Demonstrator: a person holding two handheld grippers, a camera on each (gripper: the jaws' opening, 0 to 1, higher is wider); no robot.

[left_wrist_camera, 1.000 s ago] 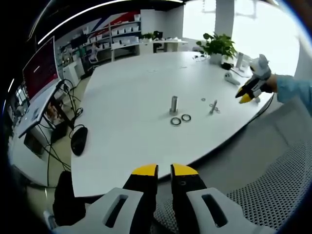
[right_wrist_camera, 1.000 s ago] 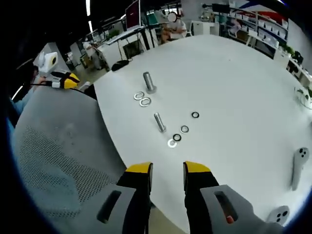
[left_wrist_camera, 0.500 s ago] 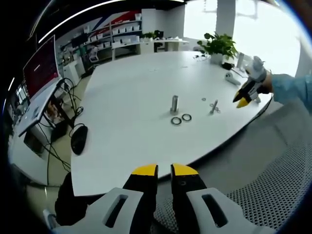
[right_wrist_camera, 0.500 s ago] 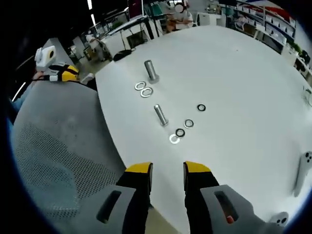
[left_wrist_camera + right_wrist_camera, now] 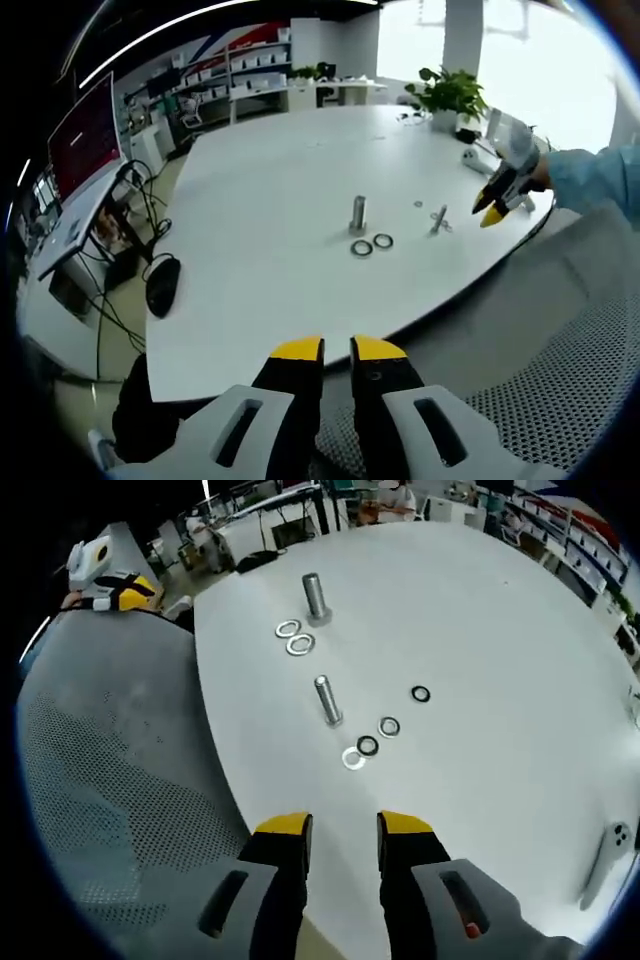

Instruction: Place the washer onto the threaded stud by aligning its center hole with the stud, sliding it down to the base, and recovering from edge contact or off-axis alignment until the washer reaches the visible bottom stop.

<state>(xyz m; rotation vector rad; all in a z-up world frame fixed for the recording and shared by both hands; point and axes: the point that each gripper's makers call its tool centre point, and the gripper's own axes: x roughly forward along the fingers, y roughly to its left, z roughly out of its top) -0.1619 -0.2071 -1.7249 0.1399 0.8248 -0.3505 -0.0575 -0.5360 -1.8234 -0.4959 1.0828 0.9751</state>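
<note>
I can read no brand or label anywhere; the red screen [image 5: 84, 140] at the far left of the left gripper view carries some writing, but it is too small and blurred for me. In the right gripper view my right claw [image 5: 343, 827] hangs over the near edge of the white surface [image 5: 500, 630], its yellow-tipped jaws spread with a clear gap and nothing between them. Just ahead of it stands the thin threaded stud [image 5: 327, 699], upright, and near its foot lie three small washers [image 5: 369, 745] close together, with a fourth washer [image 5: 420, 694] a little apart; I cannot tell which are metal and which are rubber. Further away stands a thicker stud [image 5: 315, 598] with two larger rings [image 5: 294, 638] lying just beside it, touching each other or nearly so. A white controller [image 5: 600, 855] is cut off at the right edge. In the left gripper view my left claw [image 5: 337, 349] is held off the surface, over the grey mesh chair [image 5: 560, 370], with its jaws slightly apart and empty. A potted plant [image 5: 447, 95] stands at the far side.
</note>
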